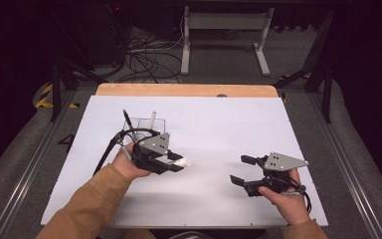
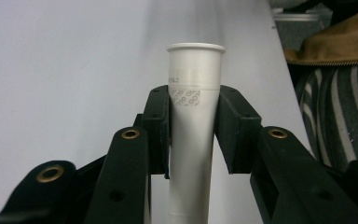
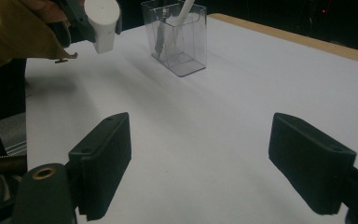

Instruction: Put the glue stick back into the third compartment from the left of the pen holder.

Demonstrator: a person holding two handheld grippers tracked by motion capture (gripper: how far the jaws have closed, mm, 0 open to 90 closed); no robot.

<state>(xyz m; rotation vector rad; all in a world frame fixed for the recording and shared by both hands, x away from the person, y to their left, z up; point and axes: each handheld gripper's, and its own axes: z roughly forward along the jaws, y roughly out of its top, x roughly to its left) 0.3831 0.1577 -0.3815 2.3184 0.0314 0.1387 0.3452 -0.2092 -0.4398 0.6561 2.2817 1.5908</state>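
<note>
Left gripper, lower left of centre in the high view: jaws clamped on a white tube. In the left gripper view the tube's long axis runs straight up the frame between the pads, flanged end uppermost. The clear holder stands just above this gripper in the high view, nearer to it than to the right gripper, which rests at lower right with jaws wide apart and nothing between them
</note>
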